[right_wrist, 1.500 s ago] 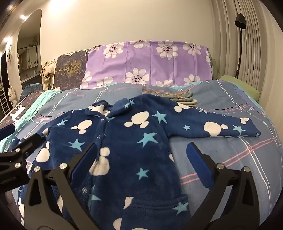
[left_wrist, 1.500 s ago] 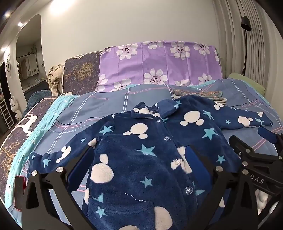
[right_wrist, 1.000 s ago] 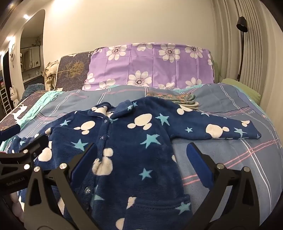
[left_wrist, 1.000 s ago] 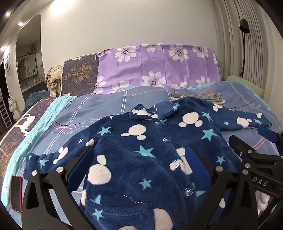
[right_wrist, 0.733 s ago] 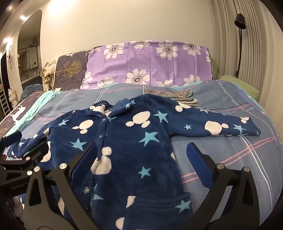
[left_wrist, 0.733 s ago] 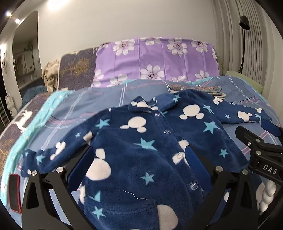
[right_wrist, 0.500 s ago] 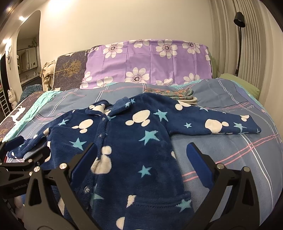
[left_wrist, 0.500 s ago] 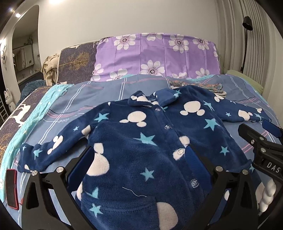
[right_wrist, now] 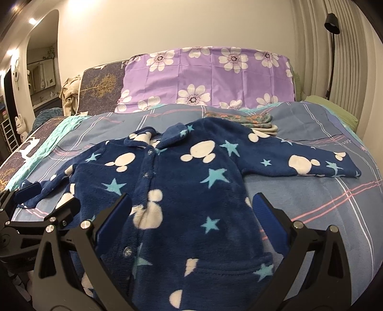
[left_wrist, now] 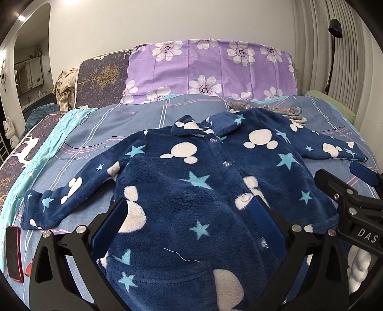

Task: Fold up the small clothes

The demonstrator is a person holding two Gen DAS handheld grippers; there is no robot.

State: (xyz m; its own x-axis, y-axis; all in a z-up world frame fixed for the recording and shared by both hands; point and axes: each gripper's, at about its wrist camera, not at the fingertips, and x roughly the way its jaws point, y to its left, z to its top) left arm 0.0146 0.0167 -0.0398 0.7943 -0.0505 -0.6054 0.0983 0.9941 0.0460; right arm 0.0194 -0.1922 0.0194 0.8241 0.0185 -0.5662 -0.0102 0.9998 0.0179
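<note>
Fuzzy navy fleece jacket (left_wrist: 198, 181), sleeves spread flat

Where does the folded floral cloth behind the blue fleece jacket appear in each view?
Left wrist: folded floral cloth upper right, behind the dark blue fleece jacket.
Right wrist: same cloth above centre right, past the jacket's shoulder.
Shared landmark: purple flowered pillow.

Warm ceiling spots glare at upper left on the wall (right_wrist: 167, 21); focus is sharp, shadows soft, fisheye edges bend and darken.
</note>
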